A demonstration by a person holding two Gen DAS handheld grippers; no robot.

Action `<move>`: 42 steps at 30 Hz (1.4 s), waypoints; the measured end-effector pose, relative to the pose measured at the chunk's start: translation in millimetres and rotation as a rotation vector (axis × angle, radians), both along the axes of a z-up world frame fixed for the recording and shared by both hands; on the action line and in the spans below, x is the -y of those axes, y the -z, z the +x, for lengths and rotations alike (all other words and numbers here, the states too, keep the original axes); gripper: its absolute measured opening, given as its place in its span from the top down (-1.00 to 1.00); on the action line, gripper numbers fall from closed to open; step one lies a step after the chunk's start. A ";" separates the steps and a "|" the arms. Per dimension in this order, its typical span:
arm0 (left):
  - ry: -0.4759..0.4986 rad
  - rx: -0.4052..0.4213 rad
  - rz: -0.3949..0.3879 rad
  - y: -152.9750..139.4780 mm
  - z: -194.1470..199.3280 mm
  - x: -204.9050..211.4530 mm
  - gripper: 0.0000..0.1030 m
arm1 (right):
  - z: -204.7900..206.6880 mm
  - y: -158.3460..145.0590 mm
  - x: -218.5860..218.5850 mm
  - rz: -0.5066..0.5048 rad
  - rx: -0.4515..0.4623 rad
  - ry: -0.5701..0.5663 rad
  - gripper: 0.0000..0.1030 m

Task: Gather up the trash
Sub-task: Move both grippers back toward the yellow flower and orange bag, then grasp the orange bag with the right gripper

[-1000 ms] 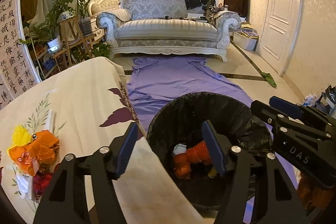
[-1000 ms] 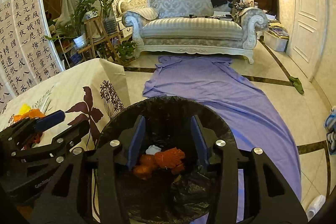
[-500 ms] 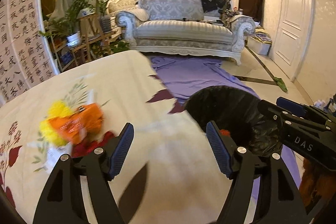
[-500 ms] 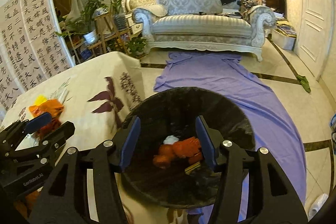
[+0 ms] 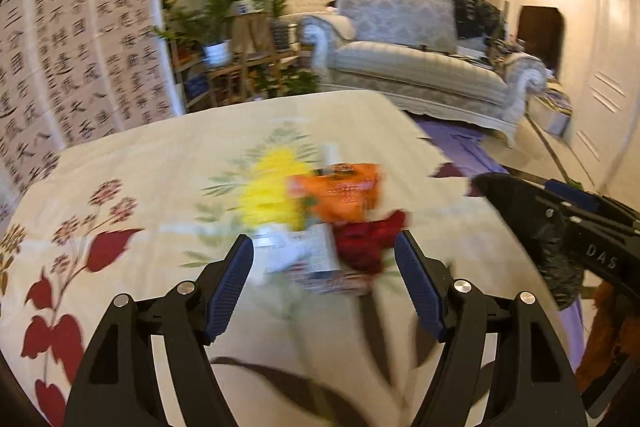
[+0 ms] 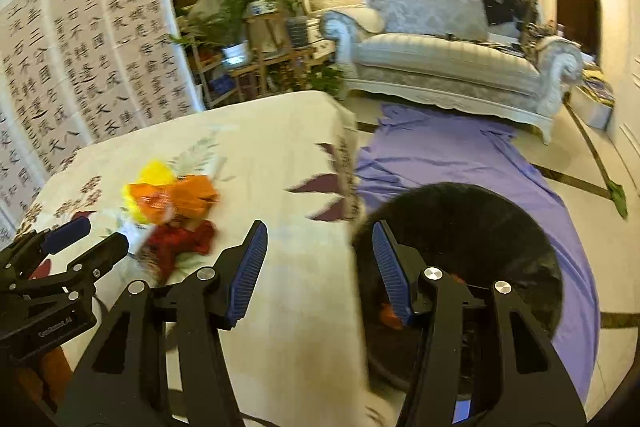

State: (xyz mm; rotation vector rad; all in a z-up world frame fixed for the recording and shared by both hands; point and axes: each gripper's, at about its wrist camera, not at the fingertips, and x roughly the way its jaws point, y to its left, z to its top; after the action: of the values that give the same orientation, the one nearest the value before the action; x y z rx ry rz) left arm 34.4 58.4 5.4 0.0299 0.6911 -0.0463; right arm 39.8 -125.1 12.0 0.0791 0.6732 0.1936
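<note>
Both grippers' jaws wide, empty; black bin (image 6: 472,227) holds orange scrap (image 6: 390,315); wrappers (image 5: 336,191) on table (image 5: 160,163)

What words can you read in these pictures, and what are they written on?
"DAS": on the right gripper, seen in the left view.
Left gripper: small white label, too blurred.
Calligraphy panels: rows of Chinese characters, too blurred to quote.
Orange wrapper: print blurred.

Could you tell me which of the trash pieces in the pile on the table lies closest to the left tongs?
The crumpled dark red wrapper and white paper lie just ahead of the left tongs; the orange packet and yellow piece lie beyond.
</note>
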 end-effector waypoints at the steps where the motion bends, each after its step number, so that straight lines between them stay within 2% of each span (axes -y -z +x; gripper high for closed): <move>1: -0.017 -0.001 0.000 0.2 0.2 -6.8 -0.38 | 1.2 -1.4 -5.2 0.003 0.000 -0.011 -0.04; 7: -0.121 -0.014 -0.008 4.6 0.6 -55.1 -0.39 | 13.2 -8.9 -45.4 0.010 -0.006 -0.091 -0.05; 11: -0.163 -0.018 -0.018 4.1 3.3 -75.0 -0.39 | 24.4 -10.4 -74.4 0.025 -0.026 -0.143 -0.14; 14: -0.180 -0.018 -0.019 4.2 8.3 -88.9 -0.39 | 32.1 -8.7 -92.7 0.020 -0.039 -0.174 -0.24; 20: -0.197 -0.024 -0.030 7.3 15.9 -106.1 -0.41 | 49.0 0.7 -120.9 -0.020 -0.079 -0.204 -0.26; 26: -0.189 -0.036 -0.047 11.4 22.9 -108.3 -0.42 | 62.7 14.5 -128.8 -0.018 -0.142 -0.209 -0.25; 28: -0.182 -0.041 -0.053 13.0 25.2 -107.9 -0.42 | 62.1 16.3 -127.6 -0.016 -0.142 -0.211 -0.16; 30: -0.177 -0.045 -0.058 14.4 26.4 -107.0 -0.42 | 61.4 16.6 -127.6 -0.030 -0.136 -0.213 0.15; 34: -0.168 -0.048 -0.065 15.3 30.1 -105.9 -0.42 | 62.8 15.3 -122.5 -0.012 -0.135 -0.212 0.21; 38: -0.161 -0.050 -0.069 14.6 33.8 -101.9 -0.42 | 61.7 10.2 -119.7 -0.023 -0.106 -0.207 0.50; 40: -0.156 -0.048 -0.068 13.4 35.8 -100.2 -0.42 | 62.6 7.7 -117.8 -0.018 -0.099 -0.207 0.70; 41: -0.153 -0.046 -0.067 12.4 37.2 -99.0 -0.42 | 63.7 7.5 -116.5 -0.014 -0.101 -0.210 0.91; 42: -0.149 -0.044 -0.067 11.4 38.3 -97.7 -0.42 | 65.0 7.2 -115.2 -0.013 -0.101 -0.209 0.91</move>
State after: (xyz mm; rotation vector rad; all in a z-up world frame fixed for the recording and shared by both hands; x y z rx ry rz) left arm 72.8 156.2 -6.0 -0.0872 0.7337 0.0729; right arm 104.8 -9.9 4.8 0.0064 0.7835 0.3878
